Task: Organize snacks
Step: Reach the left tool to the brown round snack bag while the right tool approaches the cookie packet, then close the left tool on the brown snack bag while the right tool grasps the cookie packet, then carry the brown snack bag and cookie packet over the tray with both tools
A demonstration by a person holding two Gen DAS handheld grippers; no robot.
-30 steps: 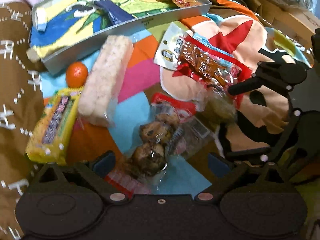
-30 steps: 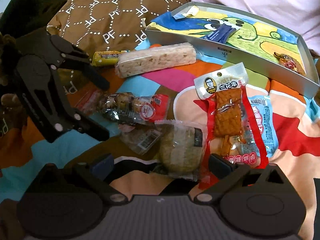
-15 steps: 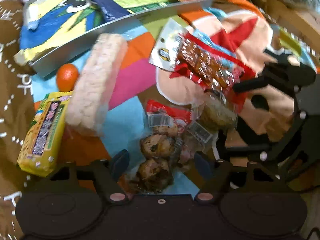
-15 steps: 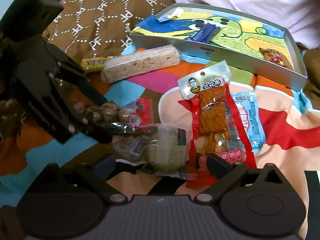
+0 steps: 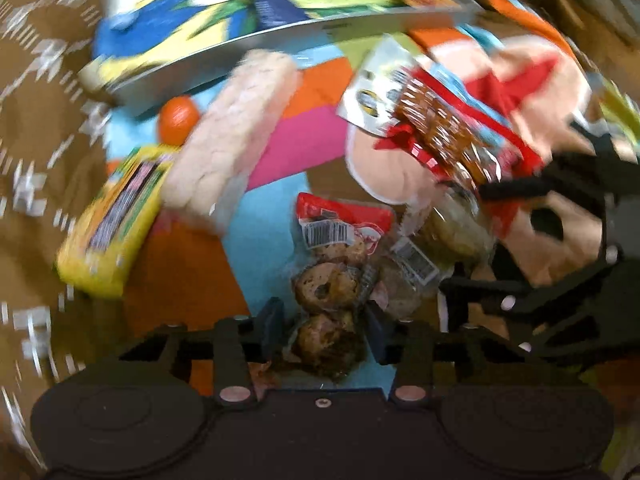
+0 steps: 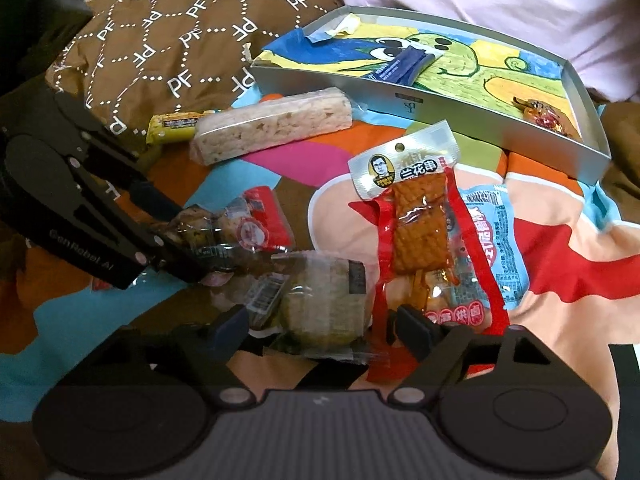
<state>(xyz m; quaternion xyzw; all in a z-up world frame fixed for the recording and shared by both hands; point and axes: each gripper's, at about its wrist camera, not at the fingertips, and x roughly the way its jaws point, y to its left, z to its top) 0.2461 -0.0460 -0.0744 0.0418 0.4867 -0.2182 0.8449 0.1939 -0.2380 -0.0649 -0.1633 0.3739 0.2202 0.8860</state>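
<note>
A clear pack of brown meatballs with a red end (image 5: 324, 292) (image 6: 224, 228) lies on the colourful blanket. My left gripper (image 5: 324, 328) (image 6: 188, 240) straddles its near end. Its jaws are closing with a thin gap still showing on each side. A round pale cake in clear wrap (image 6: 324, 304) (image 5: 452, 236) sits between the fingers of my right gripper (image 6: 320, 326) (image 5: 464, 238). Those jaws are also closing and stand clear of the cake. The grey tray (image 6: 440, 120) (image 5: 280, 36) lies at the back, lined with a cartoon drawing.
A red tofu snack pack (image 6: 416, 220) overlaps a blue pack (image 6: 492, 248). A rice cracker bar (image 6: 272, 128), a yellow bar (image 5: 116, 216) and an orange (image 5: 178, 118) lie left of the tray. The tray holds a blue sachet (image 6: 400, 66) and a small wrapped snack (image 6: 544, 116). A brown cushion (image 6: 160, 40) is behind.
Both pairs of jaws have narrowed, the left much more. The left gripper has rolled and shifted slightly over the meatball pack, and its view is now blurred. The right gripper has stayed put.
</note>
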